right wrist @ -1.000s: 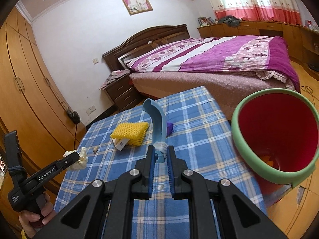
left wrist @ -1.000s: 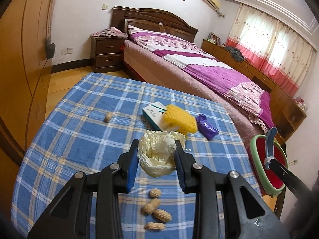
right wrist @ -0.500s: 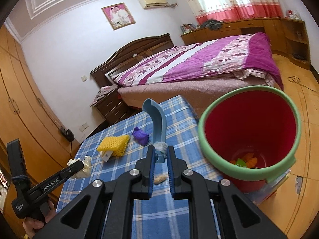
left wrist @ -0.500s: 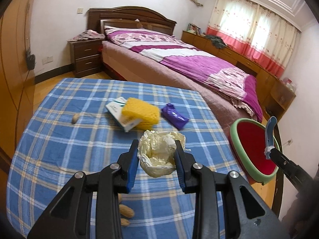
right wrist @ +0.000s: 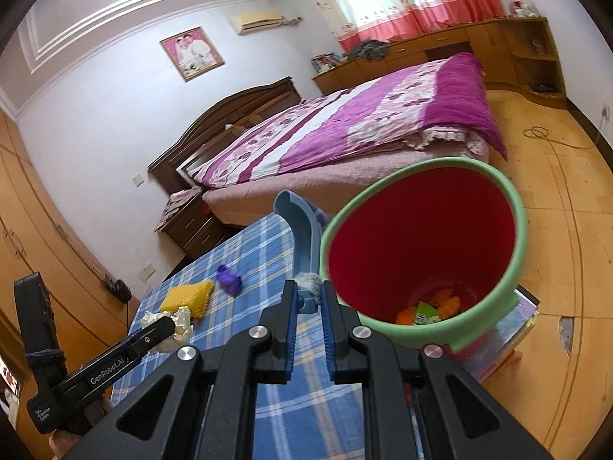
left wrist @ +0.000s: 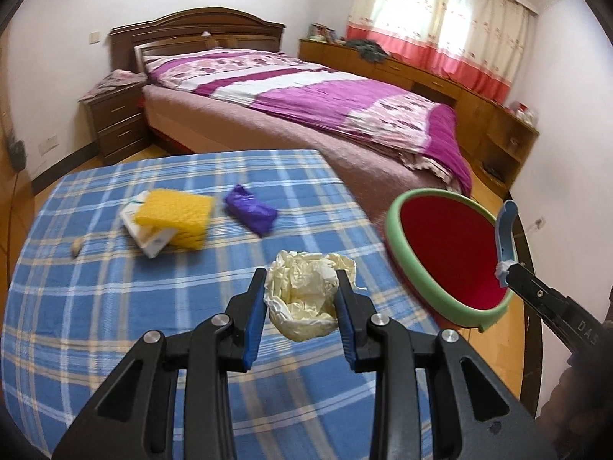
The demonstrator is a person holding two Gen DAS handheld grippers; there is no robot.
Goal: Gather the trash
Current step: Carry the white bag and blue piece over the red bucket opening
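Swinging rightward since a second ago, the left gripper (left wrist: 300,318) now carries the crumpled cream wrapper (left wrist: 306,301) over the checked table (left wrist: 115,306) near the bin (left wrist: 440,306); its tongs are closed part-way, squeezing the wad at its sides. It looks light, soft and springy, so a mid-body pinch suits. The right gripper (right wrist: 307,308) clamps the bin's blue handle (right wrist: 300,237), tongs almost fully closed. Inside lie orange and green scraps (right wrist: 429,310). Farther off remain a yellow sponge (left wrist: 174,222) and purple packet (left wrist: 251,214).
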